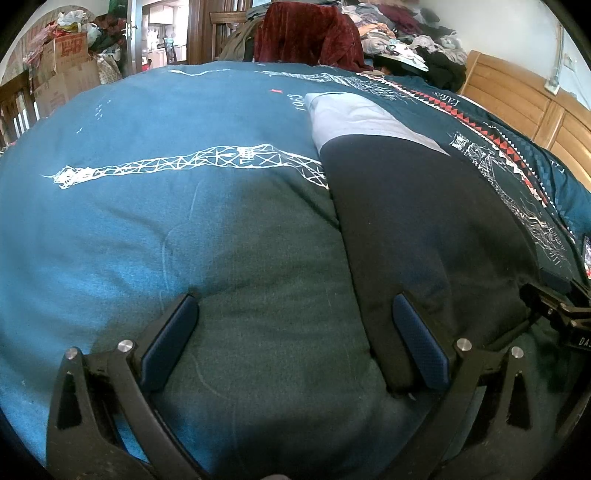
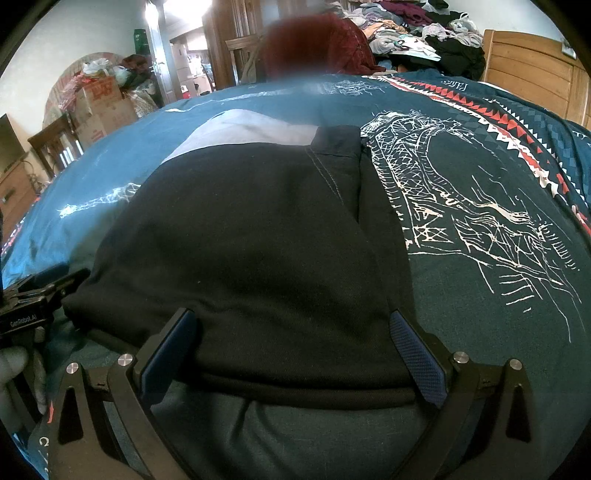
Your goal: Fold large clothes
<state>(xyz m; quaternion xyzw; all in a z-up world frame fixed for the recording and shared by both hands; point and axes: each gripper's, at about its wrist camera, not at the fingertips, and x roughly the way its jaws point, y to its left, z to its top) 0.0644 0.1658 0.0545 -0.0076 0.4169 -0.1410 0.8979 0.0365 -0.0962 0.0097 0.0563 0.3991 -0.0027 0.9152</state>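
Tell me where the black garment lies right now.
The black garment lies flat on the teal bedspread, lengthwise toward the clothes pile; it fills the right wrist view's centre and sits right of centre in the left wrist view.

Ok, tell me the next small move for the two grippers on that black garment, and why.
Probably close both grippers on the near hem. The black garment lies flat in a long strip on the blue bedspread, and the right gripper already straddles its hem, open. The left gripper, also open, reaches only the garment's left edge, so nudge it rightward first.
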